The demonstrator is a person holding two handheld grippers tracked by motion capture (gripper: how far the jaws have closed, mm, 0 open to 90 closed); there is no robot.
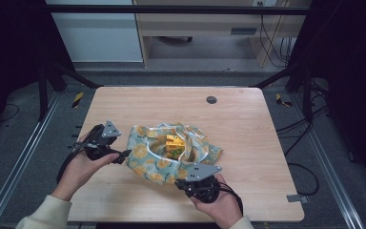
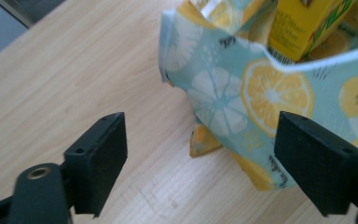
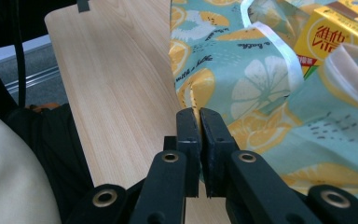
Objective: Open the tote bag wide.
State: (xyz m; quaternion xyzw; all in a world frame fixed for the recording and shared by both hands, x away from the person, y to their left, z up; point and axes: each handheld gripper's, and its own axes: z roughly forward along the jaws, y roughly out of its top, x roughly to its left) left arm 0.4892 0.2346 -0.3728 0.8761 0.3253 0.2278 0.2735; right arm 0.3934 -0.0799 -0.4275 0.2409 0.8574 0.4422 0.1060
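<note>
The light wooden table point(image 1: 248, 124) carries your pale blue cloth bag with lemon print point(image 1: 157, 160) at its middle, mouth open. Inside stands a yellow drink carton point(image 1: 173, 141). Your right tool point(image 3: 199, 122) is clamped on the bag's near edge. Your left tool point(image 2: 200, 140) sits spread apart beside the bag's left side.

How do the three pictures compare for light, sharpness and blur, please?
High view: the table is evenly lit, the surroundings fall dark, and detail is soft. Left gripper view: the lemon-print bag is sharp and bright, while the yellow carton behind it is slightly soft. Right gripper view: the right hand-held gripper is crisp, and the white strap looks glary.
</note>
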